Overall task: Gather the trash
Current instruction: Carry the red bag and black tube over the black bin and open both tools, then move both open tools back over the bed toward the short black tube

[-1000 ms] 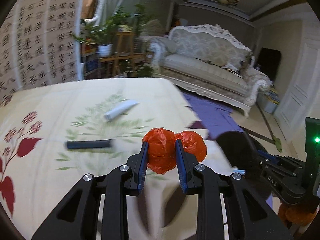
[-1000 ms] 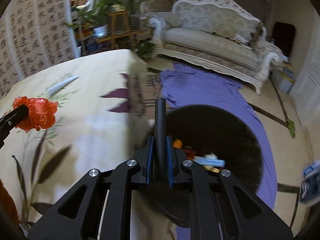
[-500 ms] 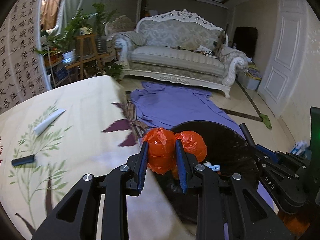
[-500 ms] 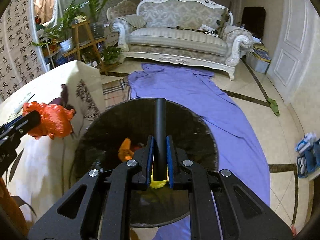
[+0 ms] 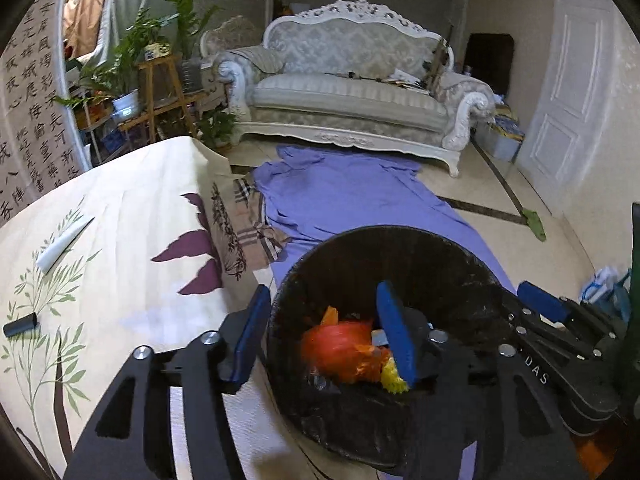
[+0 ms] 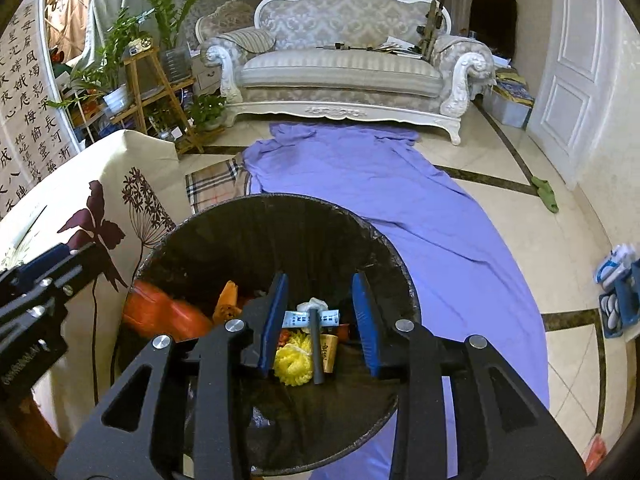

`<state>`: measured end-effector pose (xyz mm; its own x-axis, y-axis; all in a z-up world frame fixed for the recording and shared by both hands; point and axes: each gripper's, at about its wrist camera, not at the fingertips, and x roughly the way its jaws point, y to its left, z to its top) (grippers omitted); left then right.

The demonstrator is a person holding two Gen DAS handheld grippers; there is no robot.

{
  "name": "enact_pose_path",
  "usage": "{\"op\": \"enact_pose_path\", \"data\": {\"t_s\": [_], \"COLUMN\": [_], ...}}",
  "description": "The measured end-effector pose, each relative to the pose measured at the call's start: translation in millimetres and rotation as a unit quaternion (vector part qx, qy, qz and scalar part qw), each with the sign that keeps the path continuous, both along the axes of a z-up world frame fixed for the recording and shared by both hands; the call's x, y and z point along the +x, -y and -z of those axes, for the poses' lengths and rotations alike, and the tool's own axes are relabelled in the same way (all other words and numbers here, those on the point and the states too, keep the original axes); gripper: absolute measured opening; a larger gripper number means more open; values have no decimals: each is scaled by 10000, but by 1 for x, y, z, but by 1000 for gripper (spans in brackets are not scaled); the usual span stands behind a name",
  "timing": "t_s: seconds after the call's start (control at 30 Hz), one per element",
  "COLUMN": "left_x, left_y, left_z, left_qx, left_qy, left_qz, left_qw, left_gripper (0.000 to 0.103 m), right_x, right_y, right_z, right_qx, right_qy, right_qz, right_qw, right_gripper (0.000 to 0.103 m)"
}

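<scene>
A black round trash bin (image 5: 400, 240) stands on the floor beside the table; it also shows in the right wrist view (image 6: 256, 216). My left gripper (image 5: 324, 336) is open above the bin's near rim. The red plastic bag (image 5: 340, 350) lies blurred inside the bin below it, and shows in the right wrist view (image 6: 160, 312). My right gripper (image 6: 318, 322) is open over the bin. The black tube (image 6: 316, 344) lies in the bin among yellow, blue and brown trash. On the table lie a black cylinder (image 5: 20, 325) and a white tube (image 5: 64, 242).
The table has a cream floral cloth (image 5: 120, 240) left of the bin. A purple sheet (image 6: 380, 184) and a checked cloth (image 6: 212, 188) cover the floor. A white sofa (image 6: 344, 72), plant stands (image 6: 140, 80) and a white door (image 6: 580, 80) stand farther back.
Both grippers moved from the table to above the bin and opened. The red bag left the left gripper and the black tube left the right gripper; both now lie in the bin.
</scene>
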<state>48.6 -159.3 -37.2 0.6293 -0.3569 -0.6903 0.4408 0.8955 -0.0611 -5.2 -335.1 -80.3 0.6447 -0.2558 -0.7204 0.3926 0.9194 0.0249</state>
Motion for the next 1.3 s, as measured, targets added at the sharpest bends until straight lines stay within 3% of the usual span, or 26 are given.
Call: {"op": "enact_pose_path", "data": {"t_s": [0.23, 0.57, 0.87, 1.07, 1.1, 1.3], "left_x": [-8, -17, -16, -10, -9, -6], "left_y": [-26, -111, -206, -277, -285, -333], "left_z": [-4, -15, -10, 0, 2, 4], "left_qx": [29, 207, 379, 472, 479, 373], "left_qy": [27, 208, 86, -121, -152, -231], "left_qz": [-290, -1087, -2074, -2781, -2849, -3242], "left_qw": [9996, 9936, 9775, 9593, 9572, 9450], "left_gripper": [59, 61, 63, 64, 64, 64], "right_x": [1, 20, 45, 64, 65, 78], "right_y": [-17, -97, -188, -243, -249, -288], "right_z": [-6, -25, -30, -17, -17, -17], "right_qx": [-2, 57, 112, 31, -24, -125], "right_qy": [53, 223, 124, -280, -294, -389], "right_qz": [-198, -1168, -2261, -2883, -2932, -3348], "right_qw": [9998, 9929, 9740, 9571, 9556, 9414], "right_gripper": [34, 40, 41, 41, 48, 49]}}
